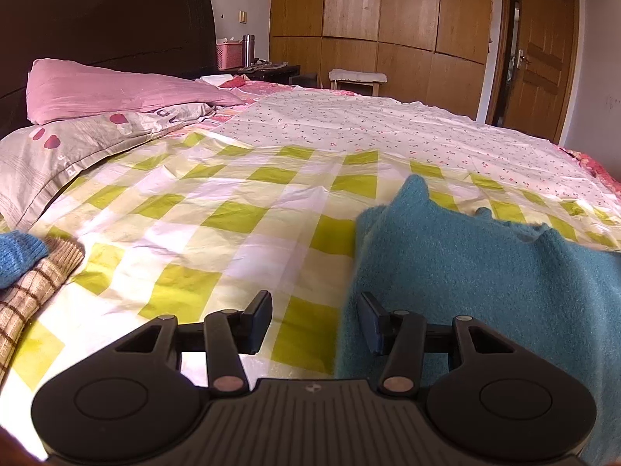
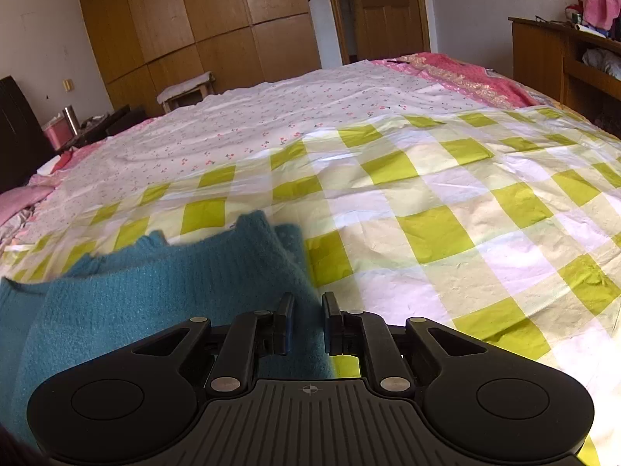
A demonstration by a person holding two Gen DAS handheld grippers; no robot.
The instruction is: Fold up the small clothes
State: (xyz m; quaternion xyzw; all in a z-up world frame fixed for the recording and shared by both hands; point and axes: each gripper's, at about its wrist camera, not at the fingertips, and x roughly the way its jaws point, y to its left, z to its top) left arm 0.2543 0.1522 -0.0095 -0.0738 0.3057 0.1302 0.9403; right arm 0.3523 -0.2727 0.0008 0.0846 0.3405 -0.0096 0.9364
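Note:
A teal knit sweater (image 1: 485, 272) lies on the green-and-white checked sheet (image 1: 217, 209). My left gripper (image 1: 314, 322) is open, its jaws wide apart; the right finger sits over the sweater's left edge, the left finger over bare sheet. In the right wrist view the sweater (image 2: 155, 283) fills the lower left. My right gripper (image 2: 307, 322) has its jaws close together around the sweater's right edge, which lies between the pads. A brown striped knit (image 1: 35, 295) and a blue knit (image 1: 15, 256) lie at the far left.
Pink and grey pillows (image 1: 108, 93) lie by the dark headboard. A floral sheet (image 1: 368, 124) covers the far half of the bed. A wooden wardrobe (image 1: 388, 11), door (image 2: 384, 7), stool (image 1: 357, 77) and a desk (image 2: 562, 58) stand around the bed.

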